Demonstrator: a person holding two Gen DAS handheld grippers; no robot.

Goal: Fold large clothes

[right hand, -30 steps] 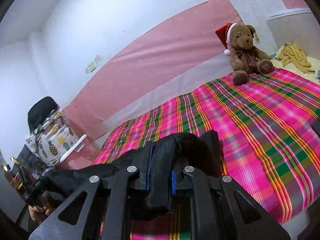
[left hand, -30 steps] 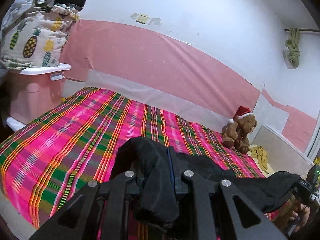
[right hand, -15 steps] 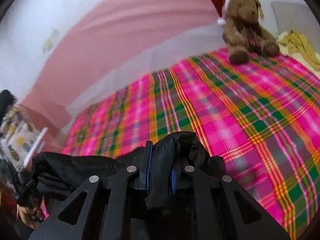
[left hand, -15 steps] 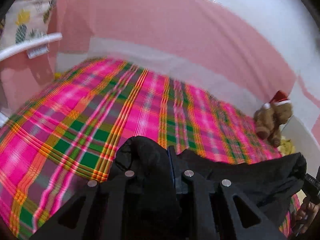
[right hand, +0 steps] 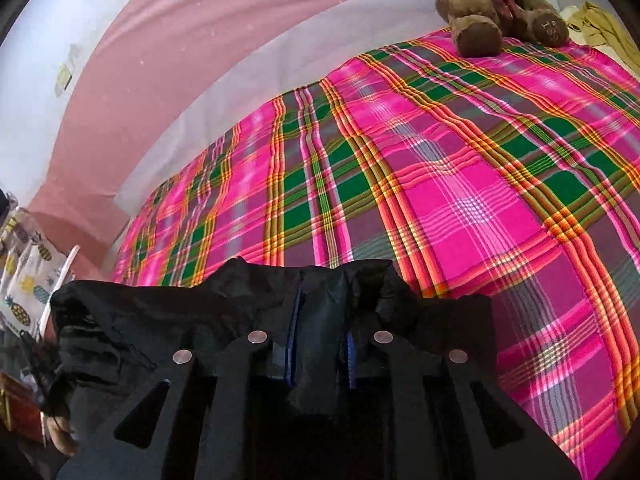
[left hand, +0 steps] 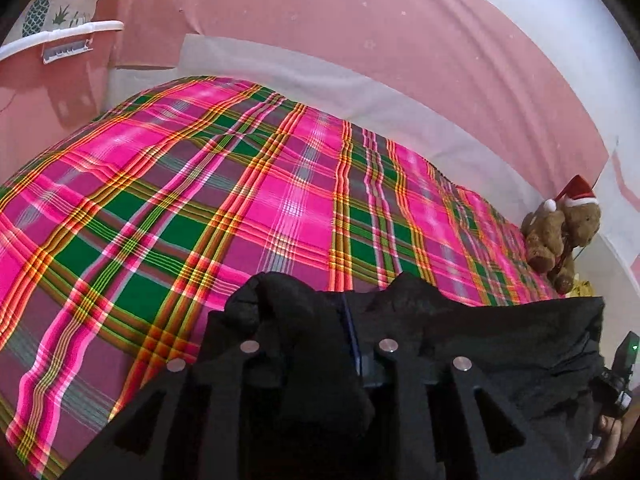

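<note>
A black garment (left hand: 500, 344) hangs stretched between my two grippers, just above the near part of the plaid bed. My left gripper (left hand: 320, 320) is shut on a bunched edge of it; the cloth drapes over the fingers and hides the tips. My right gripper (right hand: 320, 308) is shut on the other end of the black garment (right hand: 132, 332), with a fold pinched between the blue-lined pads. The right gripper also shows at the far right of the left wrist view (left hand: 618, 372), held by a hand.
The bed carries a pink, green and orange plaid sheet (left hand: 240, 200). A brown teddy bear with a Santa hat (left hand: 564, 232) sits at its far corner by the pink wall. A pink bin with a pineapple-print bag (left hand: 56, 12) stands on the left. Yellow cloth (right hand: 608, 28) lies beside the bear.
Both grippers have tipped downward and come lower over the bed, still shut on the garment. The bed now fills both views and the garment edge is pulled straighter between them.
</note>
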